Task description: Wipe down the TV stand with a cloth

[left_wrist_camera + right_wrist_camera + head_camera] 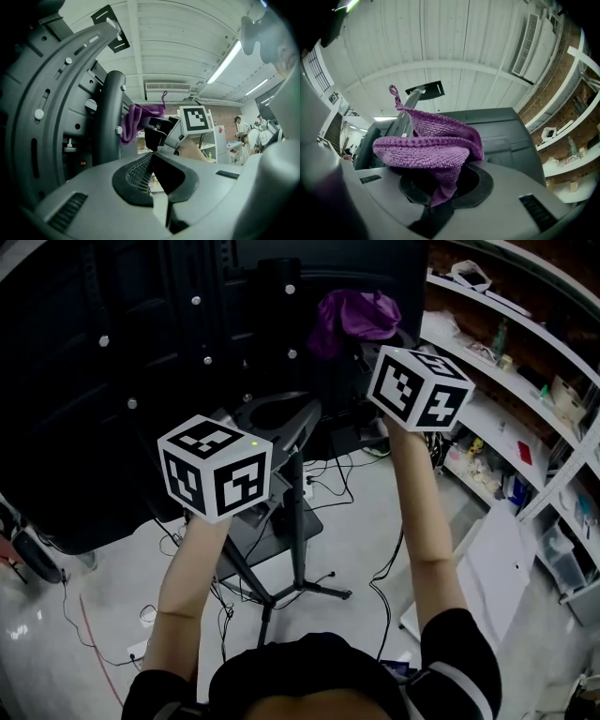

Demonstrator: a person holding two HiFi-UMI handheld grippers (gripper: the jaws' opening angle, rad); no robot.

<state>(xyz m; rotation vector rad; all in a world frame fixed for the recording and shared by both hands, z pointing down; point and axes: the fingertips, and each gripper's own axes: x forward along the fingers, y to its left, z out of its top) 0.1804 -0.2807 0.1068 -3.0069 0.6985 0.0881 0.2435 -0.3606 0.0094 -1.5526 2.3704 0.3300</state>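
The purple cloth is bunched in my right gripper, whose jaws are shut on it, up against the black back of the TV. In the right gripper view the cloth fills the jaws of the right gripper and hides their tips, with the TV's dark back panel behind it. My left gripper is held lower and to the left, near the stand's mount; the left gripper is shut on nothing. The stand's black column rises just left of the cloth.
The stand's pole and splayed legs stand on a pale floor strewn with cables. White shelves with small items run along the right. A white board leans low on the right. People stand far off.
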